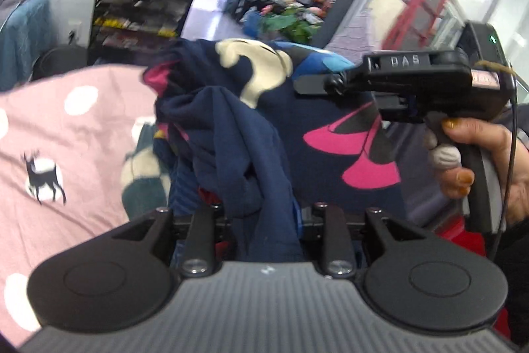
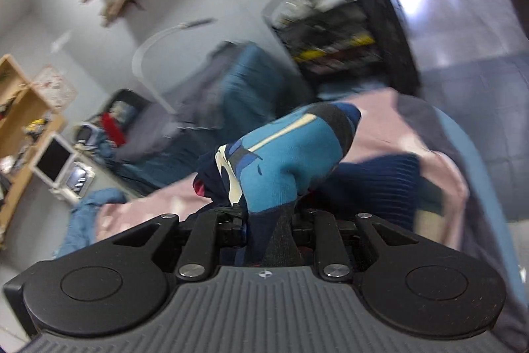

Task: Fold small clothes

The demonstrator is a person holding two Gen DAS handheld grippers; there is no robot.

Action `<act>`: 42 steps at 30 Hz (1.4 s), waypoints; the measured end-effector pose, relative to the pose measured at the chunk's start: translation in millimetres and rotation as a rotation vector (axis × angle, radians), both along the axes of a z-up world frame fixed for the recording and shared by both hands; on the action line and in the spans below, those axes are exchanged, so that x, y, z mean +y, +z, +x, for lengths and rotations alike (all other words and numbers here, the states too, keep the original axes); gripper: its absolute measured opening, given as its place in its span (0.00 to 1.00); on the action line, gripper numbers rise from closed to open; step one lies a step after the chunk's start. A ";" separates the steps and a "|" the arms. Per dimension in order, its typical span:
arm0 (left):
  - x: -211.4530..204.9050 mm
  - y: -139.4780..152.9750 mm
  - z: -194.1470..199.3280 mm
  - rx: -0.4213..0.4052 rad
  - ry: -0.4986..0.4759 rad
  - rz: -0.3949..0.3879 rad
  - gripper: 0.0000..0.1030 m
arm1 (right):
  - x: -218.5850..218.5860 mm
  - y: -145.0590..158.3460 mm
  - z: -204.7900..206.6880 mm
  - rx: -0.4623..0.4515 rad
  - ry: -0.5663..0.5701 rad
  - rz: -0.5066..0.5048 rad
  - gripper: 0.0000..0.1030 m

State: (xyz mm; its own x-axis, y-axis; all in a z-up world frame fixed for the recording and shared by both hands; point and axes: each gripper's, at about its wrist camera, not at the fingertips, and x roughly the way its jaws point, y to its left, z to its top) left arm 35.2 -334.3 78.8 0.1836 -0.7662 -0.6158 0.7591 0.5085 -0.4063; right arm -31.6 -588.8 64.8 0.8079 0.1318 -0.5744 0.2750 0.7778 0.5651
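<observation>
A small navy garment (image 1: 231, 134), printed with cream, pink and blue shapes, hangs in the air between two handheld tongs, lifted clear of a bed below. In the left wrist view a bunched fold of its navy cloth runs down into the left tongs (image 1: 264, 220), whose jaws are clamped on it. Across the garment, the right tongs (image 1: 314, 85) reach in from the side, held by a person's hand (image 1: 479, 161), and their tip meets the cloth near a blue patch. In the right wrist view the same garment (image 2: 284, 154) bulges up in bright blue and navy, and a dark strip of it is pinched between the jaws of the right tongs (image 2: 274, 230), which are closed on it.

Beneath lies a pink bedsheet (image 1: 82, 138) with white dots and a small deer print. Beyond it stand a dark shelf rack (image 1: 139, 12) with clutter and a shiny floor (image 2: 456, 5).

The step in hand looks like lifting and spreading the garment, still crumpled, before any fold. The next move likely calls for drawing the two grips apart to pull the cloth taut, then lowering it flat onto the bedsheet without letting either corner slip.
</observation>
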 end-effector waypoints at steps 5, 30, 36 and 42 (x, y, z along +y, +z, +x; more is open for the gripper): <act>27.5 -37.8 6.7 0.072 0.034 -0.029 0.39 | -9.8 -54.7 4.7 -0.020 0.003 0.062 0.43; 58.5 11.8 -76.9 -0.423 0.093 0.258 1.00 | 107.9 -19.1 12.8 -0.125 0.489 -0.513 0.64; 68.3 2.4 -63.9 -0.383 0.151 0.277 1.00 | 121.8 -21.2 14.3 -0.083 0.530 -0.579 0.70; 51.7 23.4 -72.2 -0.421 0.104 0.246 1.00 | 91.3 24.3 -19.7 -0.055 0.368 -0.471 1.00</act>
State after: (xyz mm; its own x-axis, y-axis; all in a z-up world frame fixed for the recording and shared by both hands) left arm -37.0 -282.6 102.2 0.5226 -0.5723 -0.6320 0.7720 0.6322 0.0658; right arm -51.4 -497.6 89.0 0.7876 0.1501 -0.5976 -0.0803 0.9866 0.1420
